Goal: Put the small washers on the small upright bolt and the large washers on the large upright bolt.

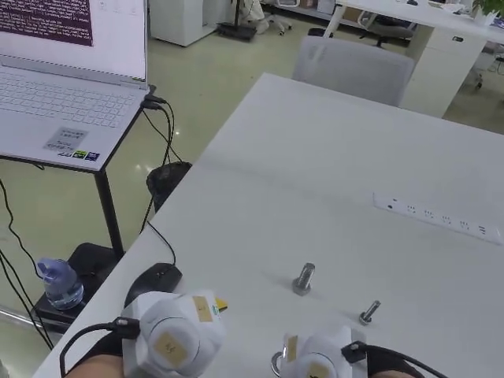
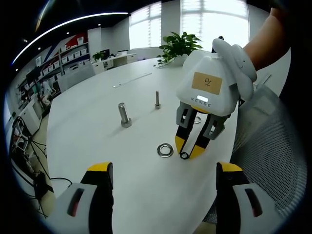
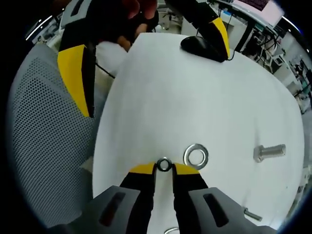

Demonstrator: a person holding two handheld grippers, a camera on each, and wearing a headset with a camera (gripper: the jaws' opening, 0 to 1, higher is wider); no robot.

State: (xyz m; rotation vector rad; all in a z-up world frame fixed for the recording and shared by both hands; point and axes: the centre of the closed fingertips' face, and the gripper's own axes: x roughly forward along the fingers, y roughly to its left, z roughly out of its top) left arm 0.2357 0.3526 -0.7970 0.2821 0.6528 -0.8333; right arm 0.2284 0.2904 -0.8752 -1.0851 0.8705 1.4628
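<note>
The head view's bottom edge is cutting off the left hand-held gripper (image 1: 172,340) and the right hand-held gripper (image 1: 319,361), their housings hiding the jaws. The right one is covering part of a large washer (image 1: 276,365). Its tips are overlapping the small washer (image 3: 164,165) in the right gripper view.

Left gripper (image 2: 165,171): jaws spread wide, rising from the bottom edge of the left gripper view.
Right gripper (image 3: 163,168): jaws pinched together on a small washer (image 2: 184,155), tips angled downward.
Right forearm (image 2: 267,39): upper right of the left gripper view, behind its gripper.
Head view: both grippers at the bottom edge, side by side.
</note>
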